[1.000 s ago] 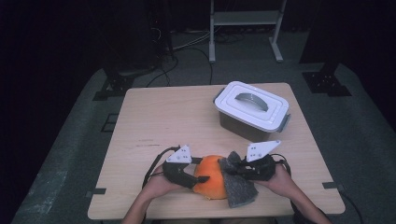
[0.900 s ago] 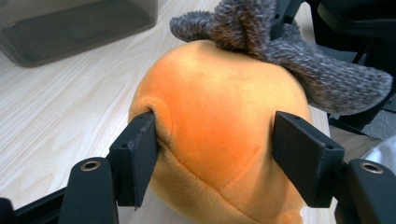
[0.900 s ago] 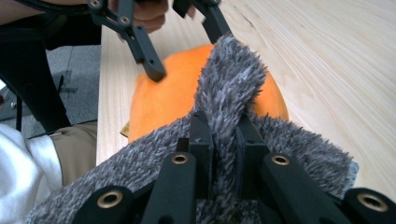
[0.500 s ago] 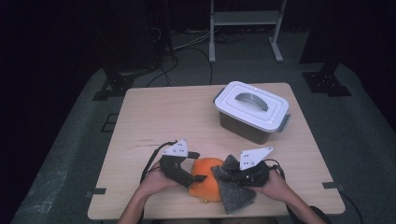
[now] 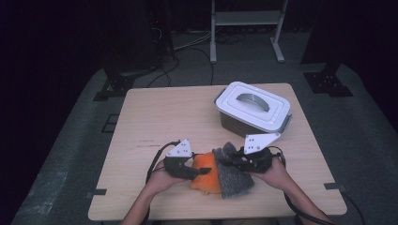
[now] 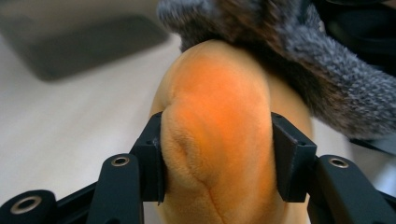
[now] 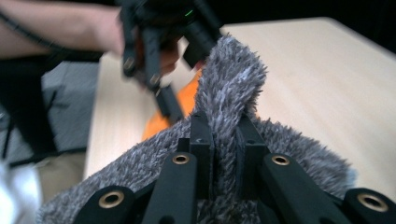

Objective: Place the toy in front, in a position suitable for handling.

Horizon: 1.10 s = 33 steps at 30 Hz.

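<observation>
An orange plush piece (image 5: pixel 207 172) lies near the table's front edge, partly under a grey fuzzy fabric (image 5: pixel 234 176). My left gripper (image 5: pixel 199 170) is shut on the orange plush (image 6: pixel 219 140), which bulges between its jaws. My right gripper (image 5: pixel 230 161) is shut on a raised fold of the grey fabric (image 7: pixel 229 107). In the right gripper view the left gripper (image 7: pixel 159 51) and the hand holding it are just beyond the fold, with orange (image 7: pixel 187 100) peeking behind.
A white lidded container (image 5: pixel 253 108) with a grey handle stands on the wooden table (image 5: pixel 164 117) at the back right. A white metal stand (image 5: pixel 246 23) and cables lie on the floor beyond the table.
Both grippers and the orange and grey bundle have shifted slightly toward the front left of the table; the grey fabric now drapes more over the orange piece.
</observation>
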### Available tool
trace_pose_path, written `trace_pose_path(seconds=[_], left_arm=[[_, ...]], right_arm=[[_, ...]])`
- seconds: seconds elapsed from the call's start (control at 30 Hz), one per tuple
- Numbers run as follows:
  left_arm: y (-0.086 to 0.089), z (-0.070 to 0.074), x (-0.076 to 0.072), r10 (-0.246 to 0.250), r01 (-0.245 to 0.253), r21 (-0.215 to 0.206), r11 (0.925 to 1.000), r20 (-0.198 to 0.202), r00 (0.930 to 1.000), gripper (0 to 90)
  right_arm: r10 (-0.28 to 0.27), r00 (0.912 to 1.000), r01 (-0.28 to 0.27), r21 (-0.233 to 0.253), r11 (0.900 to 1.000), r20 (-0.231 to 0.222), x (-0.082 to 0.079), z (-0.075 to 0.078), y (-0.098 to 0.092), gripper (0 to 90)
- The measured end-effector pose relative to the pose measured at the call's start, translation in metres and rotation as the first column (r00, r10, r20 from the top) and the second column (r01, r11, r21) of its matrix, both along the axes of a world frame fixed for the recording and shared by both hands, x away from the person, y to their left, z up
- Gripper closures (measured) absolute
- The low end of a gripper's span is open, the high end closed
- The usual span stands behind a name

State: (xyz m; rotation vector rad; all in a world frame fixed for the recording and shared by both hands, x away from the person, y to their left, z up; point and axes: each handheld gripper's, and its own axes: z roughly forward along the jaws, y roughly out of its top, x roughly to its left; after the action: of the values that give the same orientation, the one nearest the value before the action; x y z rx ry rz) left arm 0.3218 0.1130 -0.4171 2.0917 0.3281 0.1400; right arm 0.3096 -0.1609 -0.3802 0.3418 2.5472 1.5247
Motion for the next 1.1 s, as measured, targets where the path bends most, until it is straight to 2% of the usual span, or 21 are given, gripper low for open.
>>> trace_pose_path(seconds=[0.07,0.1,0.17,0.2,0.27,0.3,0.33,0.43,0.5,0.57,0.6,0.63,0.77,0.8,0.83,0.87,0.9,0.93,1.0,1.03,1.1], left_arm=[[-0.001,0.001,0.001,0.048,-0.048,0.0,0.9988,0.047,0.9978,46.7],[-0.001,-0.001,0.002,0.062,-0.062,-0.004,0.9981,0.05,0.9968,46.7],[0.003,-0.005,0.004,0.071,-0.07,-0.017,0.9974,0.031,0.997,46.5],[0.006,-0.007,0.005,0.071,-0.071,-0.015,0.9974,0.022,0.9972,45.6],[0.011,-0.011,0.003,0.061,-0.061,-0.008,0.9981,0.011,0.9981,45.3],[0.013,-0.012,0.002,0.058,-0.058,-0.01,0.9983,0.007,0.9983,45.1],[0.016,-0.012,0.001,0.051,-0.051,-0.007,0.9987,0.004,0.9987,44.7],[0.019,-0.012,0.0,0.042,-0.042,-0.003,0.9991,0.0,0.9991,44.0],[0.022,-0.013,-0.002,0.032,-0.032,0.002,0.9995,-0.003,0.9995,43.7],[0.025,-0.014,-0.005,0.029,-0.029,0.003,0.9996,-0.003,0.9996,43.2],[0.026,-0.014,-0.007,0.03,-0.03,0.004,0.9995,-0.002,0.9995,42.9],[0.026,-0.014,-0.007,0.03,-0.03,0.004,0.9995,-0.002,0.9995,42.8],[0.028,-0.013,-0.011,0.018,-0.018,0.004,0.9998,-0.009,0.9998,40.8],[0.029,-0.013,-0.012,0.009,-0.009,0.006,0.9999,-0.023,0.9997,37.1],[0.029,-0.013,-0.012,0.009,-0.009,0.006,0.9999,-0.023,0.9997,34.4],[0.031,-0.013,-0.012,-0.001,0.001,-0.002,1.0,-0.046,0.999,34.4],[0.033,-0.013,-0.011,-0.012,0.01,-0.016,0.9998,-0.076,0.997,30.4],[0.036,-0.011,-0.009,-0.026,0.021,-0.047,0.9987,-0.123,0.992,27.6],[0.038,-0.007,-0.005,-0.027,0.015,-0.072,0.9973,-0.171,0.9849,22.3],[0.037,-0.006,-0.003,-0.024,0.012,-0.066,0.9977,-0.186,0.9823,21.3],[0.031,-0.007,-0.002,-0.022,0.018,-0.022,0.9996,-0.176,0.9841,21.3]], right_arm=[[-0.008,0.9999,0.008,0.0,1.0,0.008,0.003,0.002,0.001,79.8],[-0.022,0.9997,0.022,-0.007,1.0,0.015,0.007,0.004,0.002,79.8],[-0.038,0.9992,0.038,-0.031,0.999,0.01,0.014,0.0,0.004,79.8],[-0.048,0.9988,0.049,-0.071,0.996,0.009,0.018,-0.011,0.004,79.7],[-0.051,0.9987,0.051,-0.07,0.996,-0.004,0.019,-0.016,0.002,79.7],[-0.054,0.9974,0.053,-0.041,0.998,-0.047,0.022,-0.025,-0.004,79.7],[-0.068,0.9956,0.067,-0.028,0.997,-0.064,0.022,-0.031,-0.013,79.7],[-0.089,0.9923,0.087,-0.034,0.996,-0.086,0.021,-0.036,-0.023,79.6],[-0.112,0.9893,0.106,-0.068,0.992,-0.094,0.019,-0.04,-0.03,79.6],[-0.111,0.9897,0.104,-0.072,0.992,-0.09,0.016,-0.038,-0.032,79.6],[-0.095,0.9924,0.092,-0.05,0.995,-0.078,0.013,-0.031,-0.029,79.6],[-0.095,0.9924,0.092,-0.05,0.995,-0.078,0.013,-0.031,-0.029,79.6],[-0.042,0.9979,0.042,0.003,0.999,-0.049,0.009,-0.014,-0.009,79.5],[-0.016,0.9989,0.015,-0.027,1.0,-0.045,0.009,-0.015,0.003,79.3],[-0.016,0.9989,0.015,-0.027,1.0,-0.045,0.009,-0.015,0.003,79.3],[-0.005,0.9992,0.004,-0.038,0.999,-0.039,0.009,-0.017,0.006,79.3],[0.009,0.9989,-0.011,-0.04,0.999,-0.046,0.008,-0.02,0.009,79.3],[0.019,0.9986,-0.022,-0.046,0.999,-0.049,0.007,-0.022,0.009,79.1],[0.056,0.9974,-0.059,-0.083,0.995,-0.046,0.002,-0.024,0.012,79.0],[0.07,0.997,-0.072,-0.095,0.993,-0.033,-0.001,-0.024,0.013,79.0],[0.057,0.9984,-0.057,-0.119,0.991,-0.007,-0.005,-0.02,0.015,79.0]])
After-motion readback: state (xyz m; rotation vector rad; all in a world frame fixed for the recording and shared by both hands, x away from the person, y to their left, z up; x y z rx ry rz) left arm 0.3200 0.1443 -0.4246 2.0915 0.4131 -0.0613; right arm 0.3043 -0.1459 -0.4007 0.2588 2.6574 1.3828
